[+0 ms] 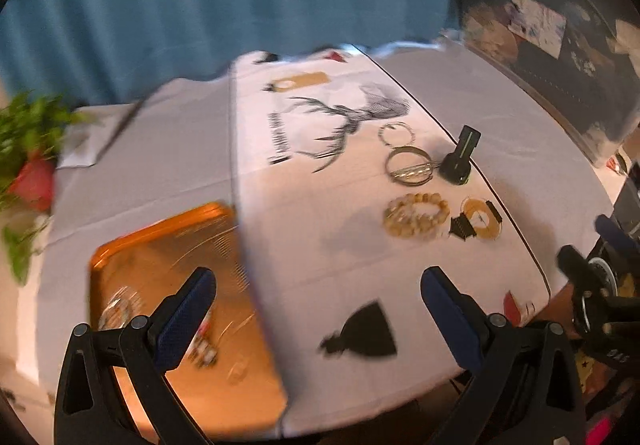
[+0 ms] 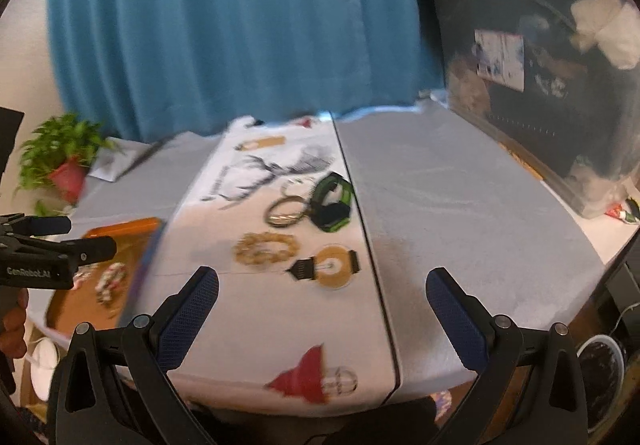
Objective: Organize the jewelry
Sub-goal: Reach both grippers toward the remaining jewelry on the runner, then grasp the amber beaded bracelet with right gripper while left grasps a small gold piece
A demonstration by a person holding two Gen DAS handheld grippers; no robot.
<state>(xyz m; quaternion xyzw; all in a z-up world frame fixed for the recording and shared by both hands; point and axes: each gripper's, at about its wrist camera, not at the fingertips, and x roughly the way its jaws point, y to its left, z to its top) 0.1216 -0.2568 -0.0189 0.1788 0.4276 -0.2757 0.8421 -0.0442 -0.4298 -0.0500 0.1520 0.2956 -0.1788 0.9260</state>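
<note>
An orange tray (image 1: pixel 160 245) lies at the table's left with some beaded jewelry (image 1: pixel 120 305) in it; it also shows in the right wrist view (image 2: pixel 120 227). On the white printed runner (image 1: pixel 300 205) lie a beige bead bracelet (image 1: pixel 416 215), a gold hoop earring with a black tassel (image 1: pixel 478 221), metal bangles (image 1: pixel 408 167), a thin bead ring (image 1: pixel 396 133) and a black and green band (image 1: pixel 460 157). The same pieces show in the right wrist view, among them the bracelet (image 2: pixel 266 249) and the band (image 2: pixel 332 203). My left gripper (image 1: pixel 318 293) is open and empty above the tray's right edge. My right gripper (image 2: pixel 322 289) is open and empty, short of the earring (image 2: pixel 330 265).
A potted plant in a red pot (image 1: pixel 28 173) stands at the far left. A teal curtain (image 1: pixel 220 5) hangs behind the table. A dark cluttered bin (image 2: pixel 540 85) stands at the right. A black tassel (image 1: pixel 364 333) and a red tassel earring (image 2: pixel 308 377) lie near the runner's front edge.
</note>
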